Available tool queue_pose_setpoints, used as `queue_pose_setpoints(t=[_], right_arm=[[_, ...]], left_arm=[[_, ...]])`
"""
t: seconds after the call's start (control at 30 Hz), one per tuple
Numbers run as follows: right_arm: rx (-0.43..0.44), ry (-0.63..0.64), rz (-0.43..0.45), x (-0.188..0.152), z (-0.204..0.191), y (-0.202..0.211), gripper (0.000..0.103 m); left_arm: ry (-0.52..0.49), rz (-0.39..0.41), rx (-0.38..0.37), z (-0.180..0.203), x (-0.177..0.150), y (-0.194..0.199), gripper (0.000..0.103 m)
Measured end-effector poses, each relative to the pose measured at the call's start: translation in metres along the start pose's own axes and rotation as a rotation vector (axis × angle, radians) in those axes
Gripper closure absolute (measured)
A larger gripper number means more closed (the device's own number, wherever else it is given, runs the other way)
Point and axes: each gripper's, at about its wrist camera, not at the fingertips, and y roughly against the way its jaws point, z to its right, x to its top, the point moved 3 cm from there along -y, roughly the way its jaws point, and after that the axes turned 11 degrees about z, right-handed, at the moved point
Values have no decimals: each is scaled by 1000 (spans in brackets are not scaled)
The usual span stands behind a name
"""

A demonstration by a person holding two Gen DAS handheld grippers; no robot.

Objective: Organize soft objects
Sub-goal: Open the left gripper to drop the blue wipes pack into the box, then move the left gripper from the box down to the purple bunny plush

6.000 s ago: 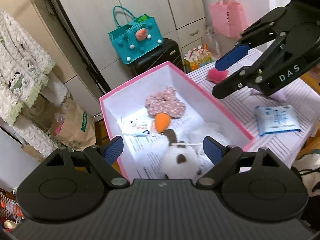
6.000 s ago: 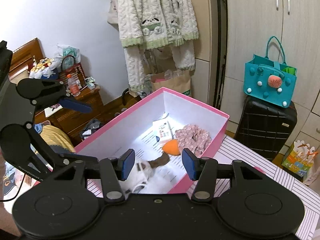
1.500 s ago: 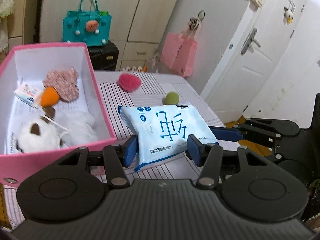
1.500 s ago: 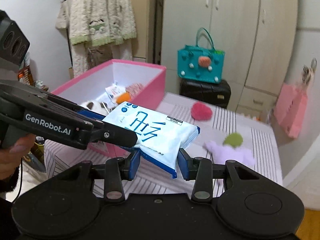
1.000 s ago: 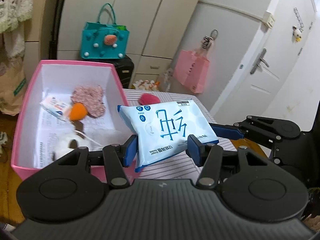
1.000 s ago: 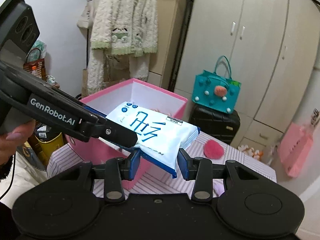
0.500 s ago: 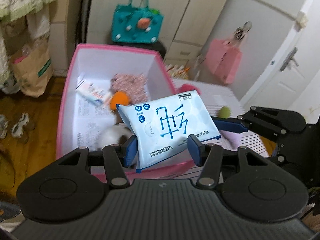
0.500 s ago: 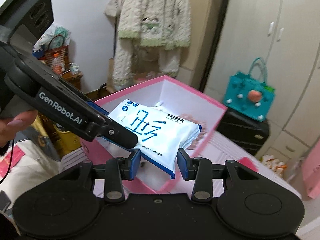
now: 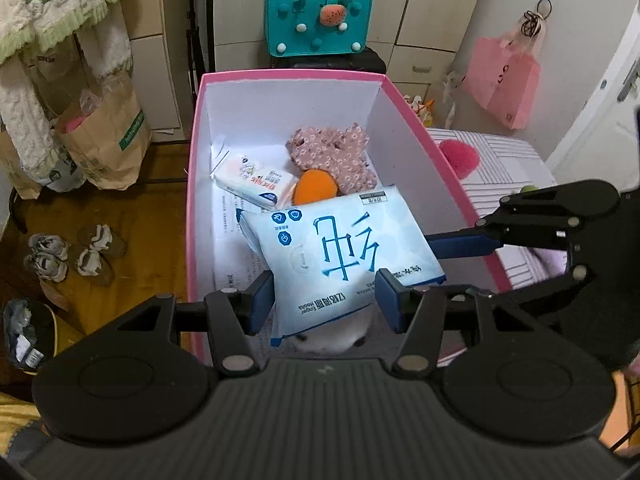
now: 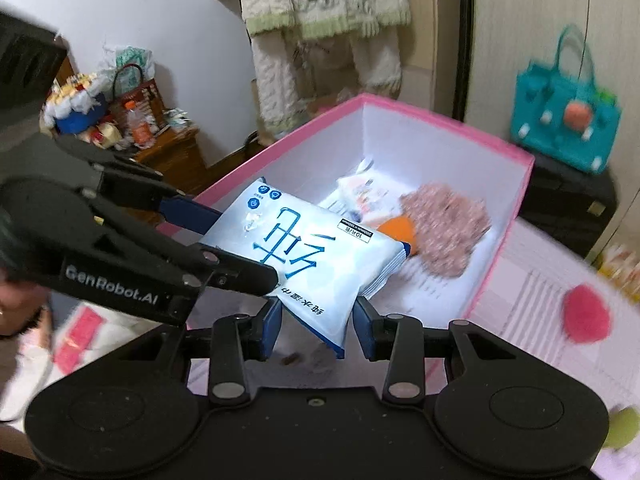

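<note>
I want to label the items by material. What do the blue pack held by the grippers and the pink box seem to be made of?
The blue pack looks like thin glossy plastic film: it shines under the light and creases at its sealed edges. The pink box seems to be matte cardboard or paperboard: its walls are flat and stiff, pink outside and plain white inside. Neither is certain from looks alone.

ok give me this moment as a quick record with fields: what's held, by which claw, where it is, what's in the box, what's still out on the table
held: blue-and-white wipes pack
left claw: shut on the pack's near end
right claw: shut on another edge of the pack; jaws just closing further
pack position: tilted, above the open pink box
in box: floral fabric piece, orange sponge, small tissue packet, white plush toy under the pack
on striped table: pink fluffy ball
</note>
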Motion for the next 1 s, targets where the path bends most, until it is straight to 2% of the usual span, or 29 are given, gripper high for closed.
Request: queue_pose_setpoints(t=[0.13,0.23,0.27,0.33,0.43,0.63,1.0], right_arm=[[51,-4,1,2,-4,-1,63],[66,0,0,5,-3,-5,64],[68,-3,1,5,-2,-8,65],[66,-2,7,5,0,-9,72],[70,-12,26,5,2,-4,74],[54,7,62,8,2,15,73],[3,86,123,10,-18,75,71]], left_arm=[[-53,41,24,-5,0,12,51],[-67,28,35,-8,1,13,51],[-83,30,47,-8,2,13,51],[-141,48,92,-6,1,15,49],[-164,107,158,-7,2,23,49],[-92,89,114,-13,3,31,48],[-127,97,90,15,4,63,47]])
